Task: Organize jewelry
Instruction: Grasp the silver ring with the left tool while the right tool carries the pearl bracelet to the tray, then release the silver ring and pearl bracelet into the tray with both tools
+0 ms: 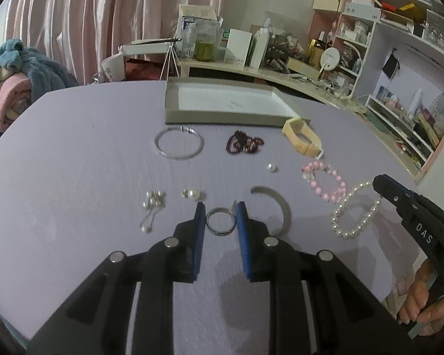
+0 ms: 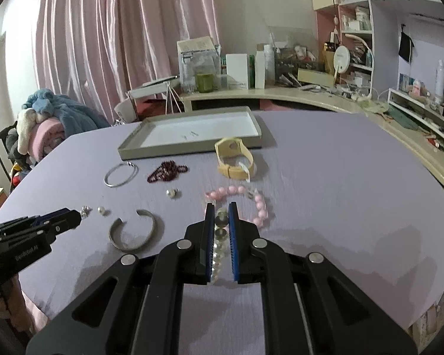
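Note:
My left gripper (image 1: 221, 207) is open, its blue pads on either side of a small silver ring (image 1: 221, 221) lying on the purple table. My right gripper (image 2: 221, 207) is shut on the white pearl bracelet (image 2: 220, 236), which also shows in the left wrist view (image 1: 355, 210). A pink bead bracelet (image 2: 251, 199), a silver cuff (image 2: 133, 230), a thin silver bangle (image 1: 179, 143), dark red beads (image 1: 245, 143), a cream watch (image 1: 303, 140) and pearl earrings (image 1: 194, 194) lie around. A grey shallow tray (image 1: 222, 115) sits at the far side.
A small pearl stud (image 1: 271, 166) and a pearl drop cluster (image 1: 152, 204) lie on the table (image 1: 74, 162). A cluttered desk (image 1: 281, 71) and shelves (image 1: 399, 44) stand behind. A pile of plush blankets (image 1: 14, 82) sits at the left.

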